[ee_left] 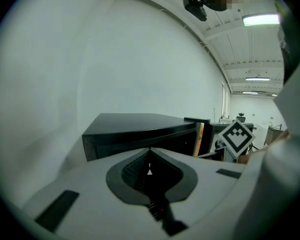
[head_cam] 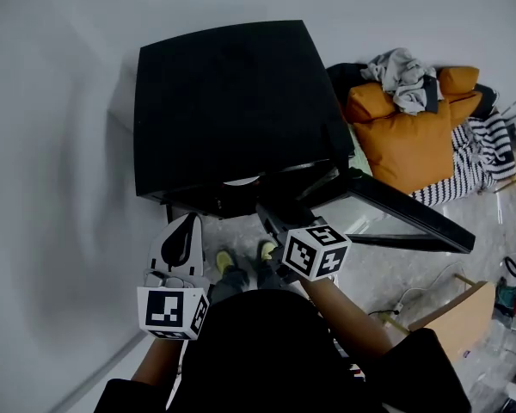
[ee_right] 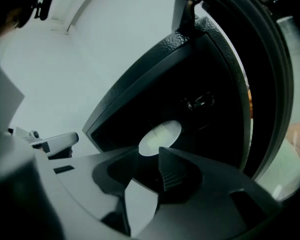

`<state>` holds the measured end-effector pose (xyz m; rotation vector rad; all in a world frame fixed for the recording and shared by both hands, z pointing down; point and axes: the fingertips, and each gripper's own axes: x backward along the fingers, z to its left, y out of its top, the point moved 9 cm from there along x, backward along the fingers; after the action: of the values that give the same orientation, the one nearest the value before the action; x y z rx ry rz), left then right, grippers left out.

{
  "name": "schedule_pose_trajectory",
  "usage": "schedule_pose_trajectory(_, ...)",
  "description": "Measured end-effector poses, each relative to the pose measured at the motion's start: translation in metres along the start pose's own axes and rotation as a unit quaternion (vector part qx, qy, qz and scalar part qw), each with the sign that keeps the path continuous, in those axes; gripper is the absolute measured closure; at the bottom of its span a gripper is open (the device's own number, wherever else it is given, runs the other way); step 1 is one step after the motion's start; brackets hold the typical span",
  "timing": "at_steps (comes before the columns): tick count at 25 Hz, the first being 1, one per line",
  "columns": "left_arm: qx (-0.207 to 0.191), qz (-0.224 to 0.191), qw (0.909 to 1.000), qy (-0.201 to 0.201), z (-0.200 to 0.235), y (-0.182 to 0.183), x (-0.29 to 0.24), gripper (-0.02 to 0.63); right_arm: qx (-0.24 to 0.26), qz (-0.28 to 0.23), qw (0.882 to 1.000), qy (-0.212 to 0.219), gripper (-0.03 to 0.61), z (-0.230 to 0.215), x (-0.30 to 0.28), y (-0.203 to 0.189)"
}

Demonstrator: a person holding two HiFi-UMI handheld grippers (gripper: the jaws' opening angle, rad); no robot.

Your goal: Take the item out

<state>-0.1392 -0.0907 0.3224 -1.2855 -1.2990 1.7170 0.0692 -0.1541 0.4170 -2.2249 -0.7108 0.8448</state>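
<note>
– Inside the black box (head_cam: 232, 101), what is that white round thing?
– That is the white plate (ee_right: 160, 136). It lies low down in the box, near the open front. It has to come out.
– Is anything holding it?
– No. The right gripper (ee_right: 152, 176) is just in front of it with its jaws wide apart, and nothing is between them. The left gripper (ee_left: 149, 156) waits outside the box with its jaws closed together on nothing.
– What could go wrong?
– I think the plate is thin and lies flat, so a jaw may not get under its edge. Then it would just push the plate deeper in. A pinch on only the edge could slip, and the plate could tip, fall and break. The gripper could also bump the door (head_cam: 396, 209), which stands open on the right.
– Which way does the plate point?
– It is round, so it has no long side. Its flat face looks up, and its near edge faces the open front.
– And beside the box?
– An orange cushion (head_cam: 404, 140) lies past the door, well apart from the plate.
</note>
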Motion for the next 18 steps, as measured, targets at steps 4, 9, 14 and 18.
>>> schedule_pose_trajectory(4, 0.002, 0.003, 1.0, -0.002, 0.01, -0.003, 0.002, 0.606, -0.031, -0.001, 1.0, -0.005, 0.451, -0.004, -0.011, -0.004)
schedule_pose_trajectory(9, 0.004, 0.012, 0.9999, 0.0, 0.02, -0.01, 0.005, 0.606, -0.078, 0.005, 0.997, -0.008, 0.436, -0.013, -0.029, -0.01)
schedule_pose_trajectory(14, 0.006, 0.017, 0.9998, 0.009, 0.028, -0.014, 0.011, 0.606, -0.133, 0.001, 0.991, -0.002, 0.43, -0.022, -0.046, -0.014)
schedule_pose_trajectory(18, 0.014, 0.019, 0.9994, 0.024, 0.034, -0.015, 0.017, 0.606, -0.161, -0.004, 0.987, 0.002, 0.426, -0.027, -0.056, -0.015)
